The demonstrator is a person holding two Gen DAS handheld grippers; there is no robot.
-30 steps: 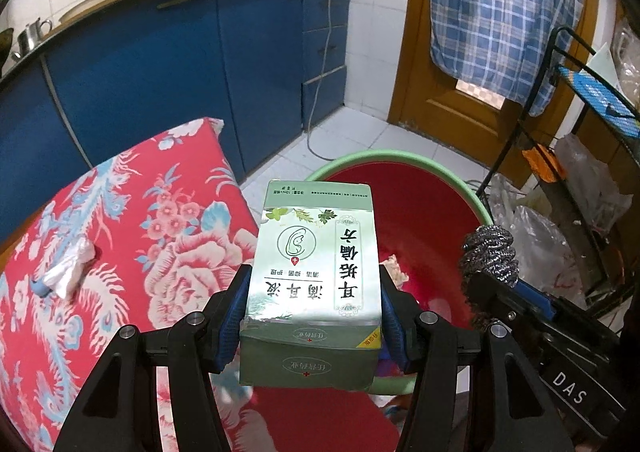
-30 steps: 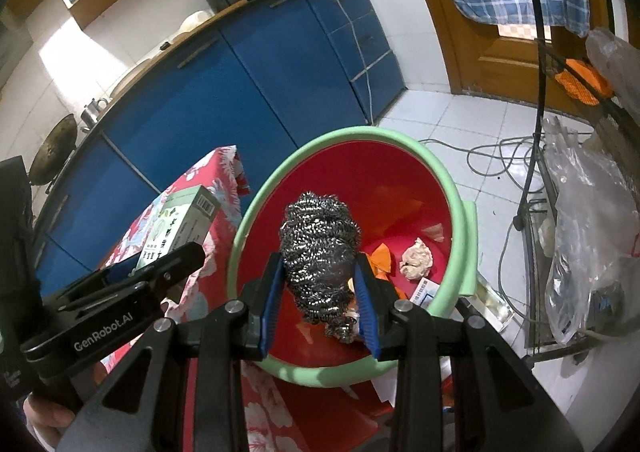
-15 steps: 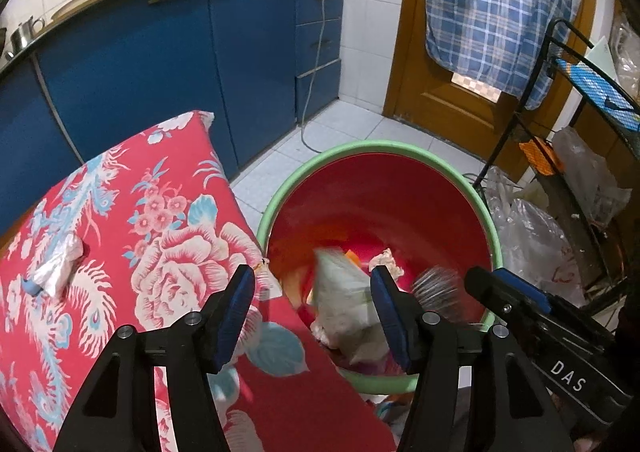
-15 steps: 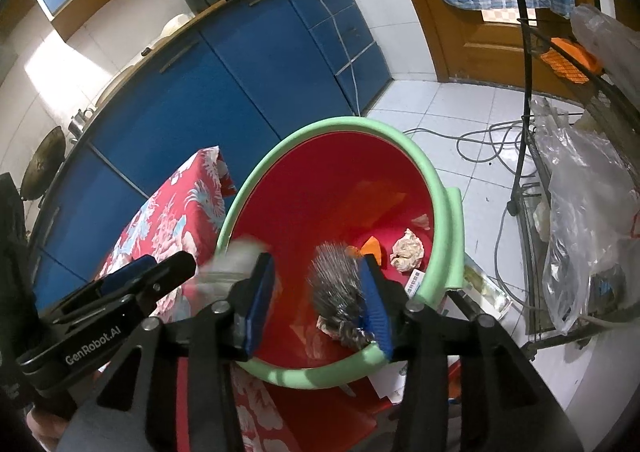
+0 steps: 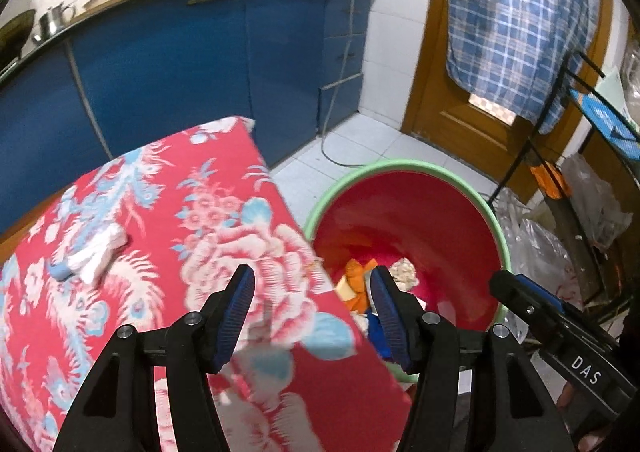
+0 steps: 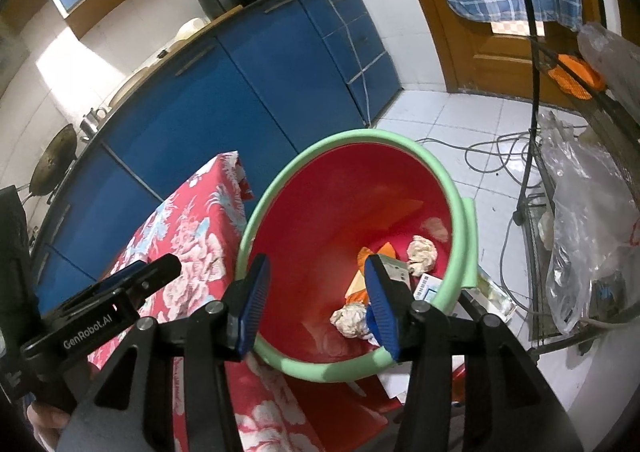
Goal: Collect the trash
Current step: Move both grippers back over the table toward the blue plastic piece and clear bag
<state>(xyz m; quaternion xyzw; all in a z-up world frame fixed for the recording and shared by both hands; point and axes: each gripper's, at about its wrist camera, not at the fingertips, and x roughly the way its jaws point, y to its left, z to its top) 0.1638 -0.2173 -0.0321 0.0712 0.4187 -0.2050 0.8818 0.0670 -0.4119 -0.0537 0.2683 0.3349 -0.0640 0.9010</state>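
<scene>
Both the left gripper and the right gripper are gaping empty, the right's jaws having just been opening, the red bin lying ahead of them.

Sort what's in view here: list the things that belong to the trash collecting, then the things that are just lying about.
Part of the job:
- red bin
- crumpled tissue on the floral cloth
- trash in the bin
- left gripper, open
- right gripper, open, empty

Just lying about:
- blue cabinets
- checked cloth
- plastic bags
- floor cable
</scene>
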